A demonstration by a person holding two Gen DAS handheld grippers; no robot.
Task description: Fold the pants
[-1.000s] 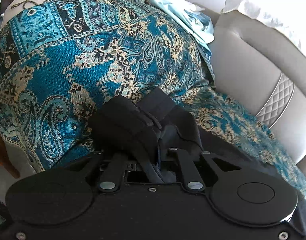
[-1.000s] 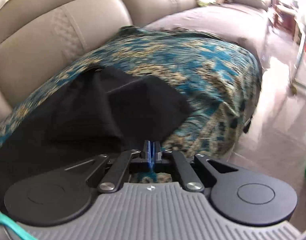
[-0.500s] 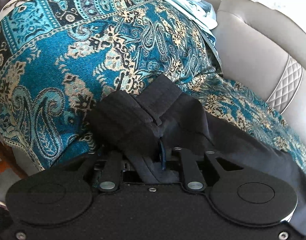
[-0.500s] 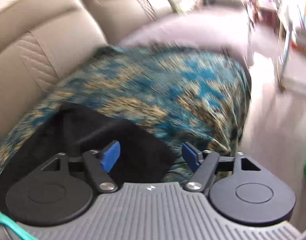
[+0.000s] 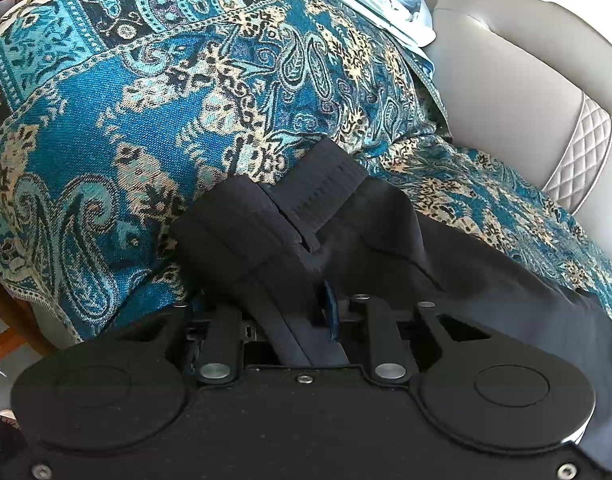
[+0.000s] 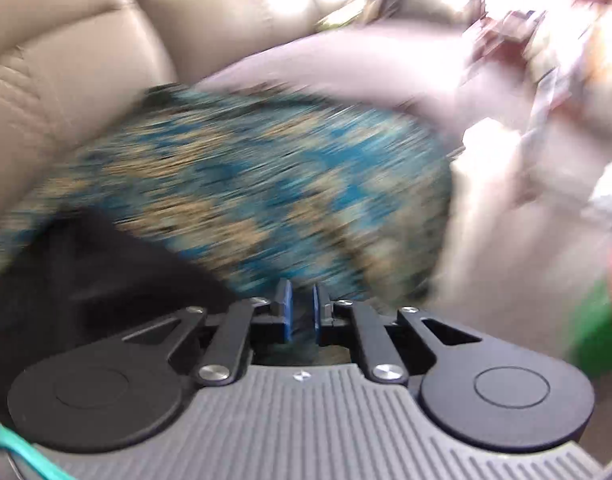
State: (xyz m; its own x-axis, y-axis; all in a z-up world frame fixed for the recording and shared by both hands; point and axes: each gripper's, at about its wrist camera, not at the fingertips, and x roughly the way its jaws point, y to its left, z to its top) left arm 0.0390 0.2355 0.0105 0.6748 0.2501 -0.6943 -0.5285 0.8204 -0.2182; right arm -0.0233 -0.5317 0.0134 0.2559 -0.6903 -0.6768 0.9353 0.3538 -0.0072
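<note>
Left wrist view: your left gripper (image 5: 301,316) has a strip of the black pants (image 5: 265,236) running between its jaws. One blue pad (image 5: 330,312) shows at the right side of that strip; the other pad is hidden by cloth. The jaws are opening, yet the fabric sits bunched between them, so read this as clamped on the pants. The pants lie on the teal paisley throw (image 5: 145,120) that covers the sofa seat. Their folded waistband end rests just ahead of the gripper, and the rest of the garment trails off to the lower right, over the edge of the gripper body. The beige leather sofa back (image 5: 518,92) stands to the right, and a pale blue cloth (image 5: 394,12) lies at the top of the throw.

Right wrist view: this frame is heavily motion-blurred. Your right gripper (image 6: 299,310) shows both blue pads (image 6: 285,308) close together with a narrow gap; the jaws are closing and no cloth is between them. The pants (image 6: 85,280) appear as a dark mass to the left of the fingers, apart from the pads. The throw (image 6: 265,184) fills the middle, with the sofa back (image 6: 85,60) behind it.
</note>
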